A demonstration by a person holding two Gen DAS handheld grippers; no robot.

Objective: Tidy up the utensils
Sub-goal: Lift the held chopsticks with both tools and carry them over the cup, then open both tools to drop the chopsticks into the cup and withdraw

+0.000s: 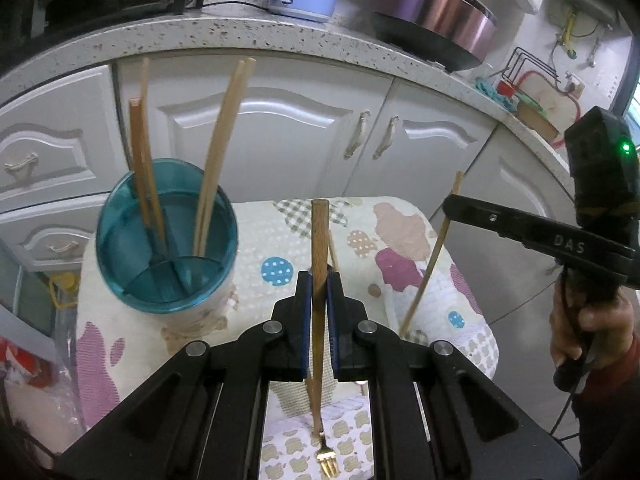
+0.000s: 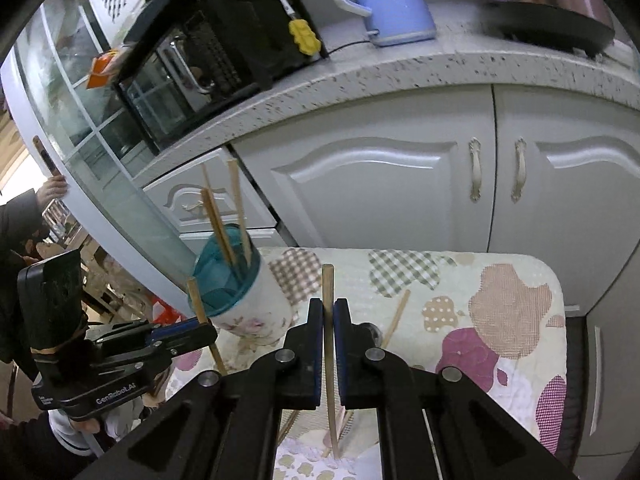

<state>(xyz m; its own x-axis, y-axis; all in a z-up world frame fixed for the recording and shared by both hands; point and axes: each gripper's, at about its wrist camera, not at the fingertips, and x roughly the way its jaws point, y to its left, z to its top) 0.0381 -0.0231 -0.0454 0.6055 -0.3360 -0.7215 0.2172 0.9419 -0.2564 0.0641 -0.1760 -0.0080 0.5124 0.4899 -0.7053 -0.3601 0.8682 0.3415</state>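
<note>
The left gripper (image 1: 319, 292) is clenched on a wooden-handled fork (image 1: 319, 248), its blue-padded fingers (image 1: 305, 300) pinching the shaft upright, gold tines hanging below over the quilted patchwork cloth (image 1: 400, 240) on the tabletop. The right gripper (image 2: 329, 320) grasps a slim pale chopstick (image 2: 328, 292) the same way. Just beside, a round teal-rimmed holder (image 1: 168, 240) with a floral ceramic body holds more chopsticks (image 1: 218, 152).

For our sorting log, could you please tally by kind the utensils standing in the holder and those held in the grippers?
Chopsticks: 5 (4 in the holder, 1 in the right gripper)
Fork: 1 (in the left gripper)
Total: 6
</note>
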